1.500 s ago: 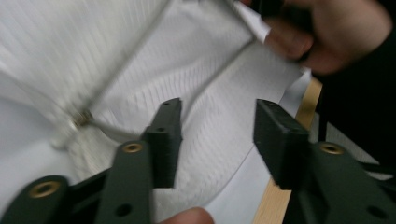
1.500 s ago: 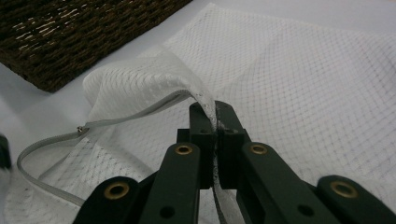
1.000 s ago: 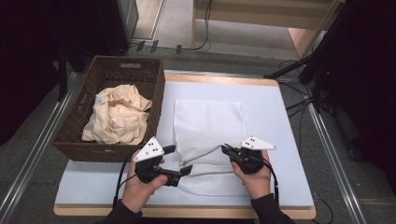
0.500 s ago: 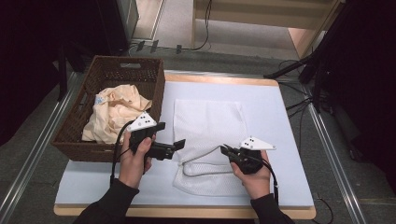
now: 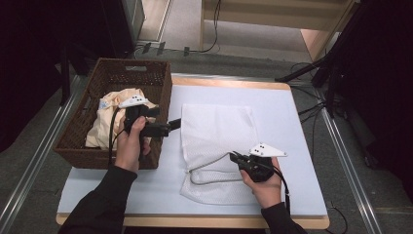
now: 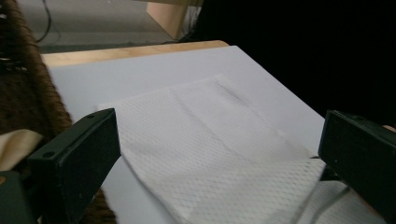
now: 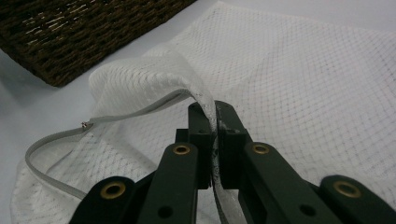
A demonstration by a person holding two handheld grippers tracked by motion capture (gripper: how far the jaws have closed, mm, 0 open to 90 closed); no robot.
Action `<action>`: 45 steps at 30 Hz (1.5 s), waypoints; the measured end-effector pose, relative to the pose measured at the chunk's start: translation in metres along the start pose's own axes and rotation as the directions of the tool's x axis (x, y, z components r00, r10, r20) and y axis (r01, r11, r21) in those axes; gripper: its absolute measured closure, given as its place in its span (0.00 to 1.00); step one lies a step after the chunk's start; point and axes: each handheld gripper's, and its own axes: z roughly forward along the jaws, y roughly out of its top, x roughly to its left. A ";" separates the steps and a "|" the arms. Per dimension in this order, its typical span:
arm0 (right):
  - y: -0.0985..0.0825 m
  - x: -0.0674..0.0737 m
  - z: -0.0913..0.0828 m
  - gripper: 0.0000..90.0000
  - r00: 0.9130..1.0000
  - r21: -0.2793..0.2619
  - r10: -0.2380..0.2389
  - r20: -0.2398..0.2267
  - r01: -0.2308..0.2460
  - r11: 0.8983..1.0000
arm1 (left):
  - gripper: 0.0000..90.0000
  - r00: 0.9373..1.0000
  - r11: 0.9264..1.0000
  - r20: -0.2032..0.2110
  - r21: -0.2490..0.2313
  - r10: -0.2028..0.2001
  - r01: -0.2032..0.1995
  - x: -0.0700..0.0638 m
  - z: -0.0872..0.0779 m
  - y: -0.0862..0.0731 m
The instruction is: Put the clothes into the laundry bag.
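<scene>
A white mesh laundry bag lies flat on the white table mat, its zipper edge curling open at the near end. My right gripper is shut on the bag's upper zipper edge and holds it slightly raised; in the right gripper view the mesh is pinched between the jaws. My left gripper is open and empty, held above the basket's right rim, pointing toward the bag. A cream cloth lies crumpled in the brown wicker basket.
The basket stands at the left of the mat, its wall close to the bag. The table's wooden edge runs along the far side. Cables and a stand's legs lie on the floor beyond.
My left gripper has let go of the bag's edge, opened, and moved up and left to the basket's right rim. The right gripper has stayed, still pinching the zipper edge.
</scene>
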 end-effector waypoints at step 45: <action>-0.006 0.000 0.002 0.97 1.000 0.018 -0.008 -0.006 0.008 1.000 | 0.00 0.821 0.795 -0.558 0.442 -0.119 0.416 0.164 0.017 -0.023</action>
